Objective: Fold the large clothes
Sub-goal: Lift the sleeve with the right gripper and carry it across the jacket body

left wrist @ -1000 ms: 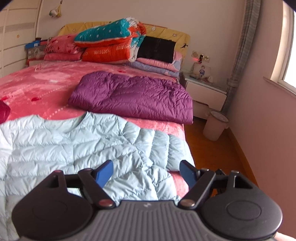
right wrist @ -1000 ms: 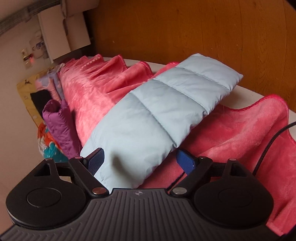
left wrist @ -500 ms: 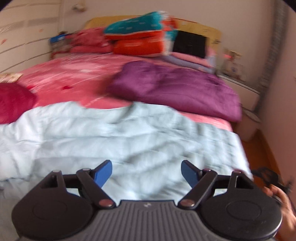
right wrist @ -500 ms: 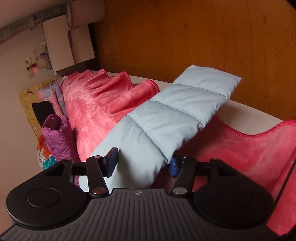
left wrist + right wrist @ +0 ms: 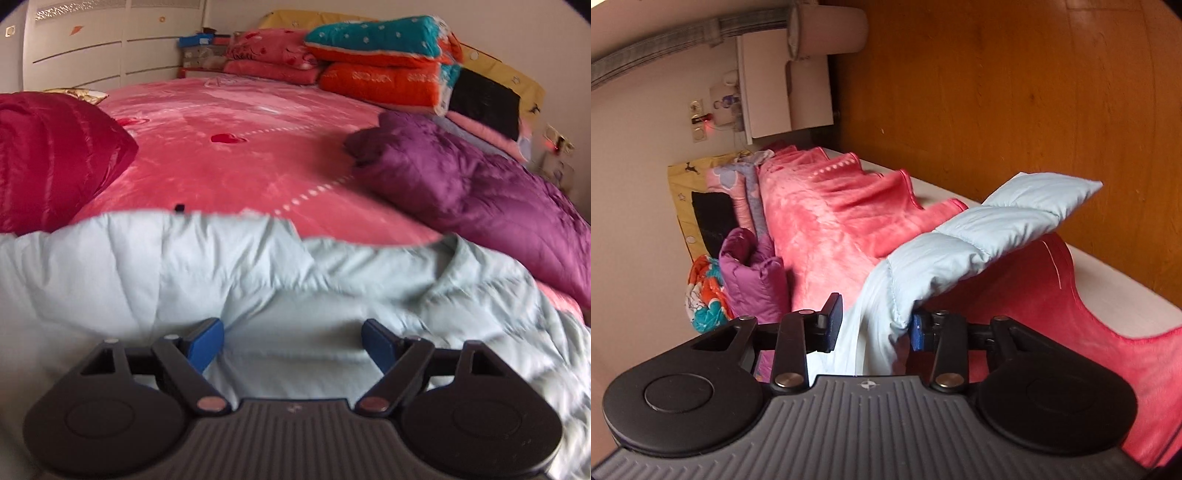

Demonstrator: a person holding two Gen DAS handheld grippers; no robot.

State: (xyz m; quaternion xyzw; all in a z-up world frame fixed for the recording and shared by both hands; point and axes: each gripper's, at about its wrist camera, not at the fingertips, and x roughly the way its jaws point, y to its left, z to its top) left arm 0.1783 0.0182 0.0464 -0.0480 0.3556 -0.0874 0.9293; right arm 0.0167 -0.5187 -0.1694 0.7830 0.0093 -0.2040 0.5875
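Faint white "GOOD LUCK", repeated, on the orange folded quilt point(image 5: 384, 83)

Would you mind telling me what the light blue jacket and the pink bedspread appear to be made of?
The light blue jacket looks like thin, smooth synthetic shell over puffy filling: stitched channels bulge between seams. The pink bedspread looks like plush fleece: soft, matte, mottled nap. The exact fibres cannot be told.

Purple jacket point(image 5: 480, 199), crimson jacket point(image 5: 48, 158), stacked quilts point(image 5: 384, 55) on pink bedspread point(image 5: 236, 162).
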